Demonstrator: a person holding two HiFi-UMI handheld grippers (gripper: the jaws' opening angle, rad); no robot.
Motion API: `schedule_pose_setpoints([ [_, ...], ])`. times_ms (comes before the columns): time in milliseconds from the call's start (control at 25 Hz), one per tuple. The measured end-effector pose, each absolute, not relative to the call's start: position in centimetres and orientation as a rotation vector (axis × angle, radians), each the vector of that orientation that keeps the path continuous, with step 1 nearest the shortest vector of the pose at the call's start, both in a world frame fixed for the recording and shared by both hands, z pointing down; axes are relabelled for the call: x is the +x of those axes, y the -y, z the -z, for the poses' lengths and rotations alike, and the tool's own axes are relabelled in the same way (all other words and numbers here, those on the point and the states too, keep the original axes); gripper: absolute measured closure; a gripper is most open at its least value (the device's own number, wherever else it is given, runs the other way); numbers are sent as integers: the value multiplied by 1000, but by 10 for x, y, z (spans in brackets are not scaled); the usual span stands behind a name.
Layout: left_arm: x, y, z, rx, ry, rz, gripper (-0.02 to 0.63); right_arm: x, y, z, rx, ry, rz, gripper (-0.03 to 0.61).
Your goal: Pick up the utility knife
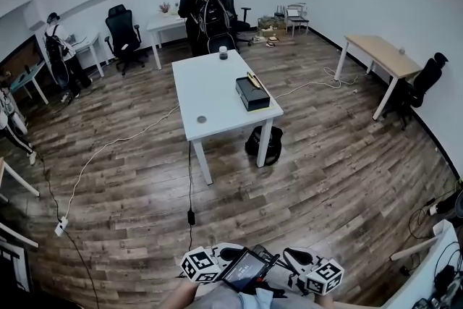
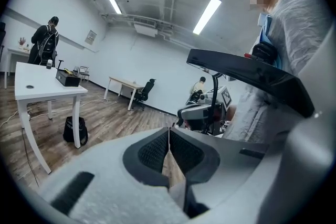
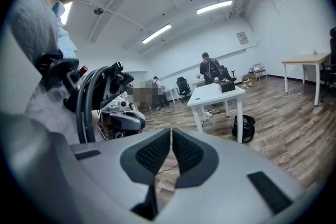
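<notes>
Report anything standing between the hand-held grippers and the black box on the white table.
Nothing visible does. Between the left hand-held gripper, the right hand-held gripper and the table lies open floor with a thin cable. The yellowish item on the box may be the knife.

Setting: open office room. White walls, wood-plank floor [image 1: 325,155], strip lights [image 2: 210,13] on the ceiling. White tabletop [image 1: 217,94] mid-room. More desks [image 1: 380,54] stand along the walls, with black swivel chairs [image 1: 123,32]. Cables [image 1: 190,184] trail over the floor. A person with a backpack [image 1: 206,11] stands at the far wall.
</notes>
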State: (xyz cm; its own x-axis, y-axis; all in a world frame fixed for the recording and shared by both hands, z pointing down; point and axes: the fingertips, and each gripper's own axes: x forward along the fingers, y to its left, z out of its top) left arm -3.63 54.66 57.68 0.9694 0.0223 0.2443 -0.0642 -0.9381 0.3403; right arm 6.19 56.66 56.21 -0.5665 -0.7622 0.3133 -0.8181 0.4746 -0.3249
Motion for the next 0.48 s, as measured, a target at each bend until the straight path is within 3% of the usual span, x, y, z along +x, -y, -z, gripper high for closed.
schedule_pose_setpoints([
  [480, 32, -474, -560, 2749, 80, -289, 594, 127, -497, -537, 1378, 2640, -666, 548],
])
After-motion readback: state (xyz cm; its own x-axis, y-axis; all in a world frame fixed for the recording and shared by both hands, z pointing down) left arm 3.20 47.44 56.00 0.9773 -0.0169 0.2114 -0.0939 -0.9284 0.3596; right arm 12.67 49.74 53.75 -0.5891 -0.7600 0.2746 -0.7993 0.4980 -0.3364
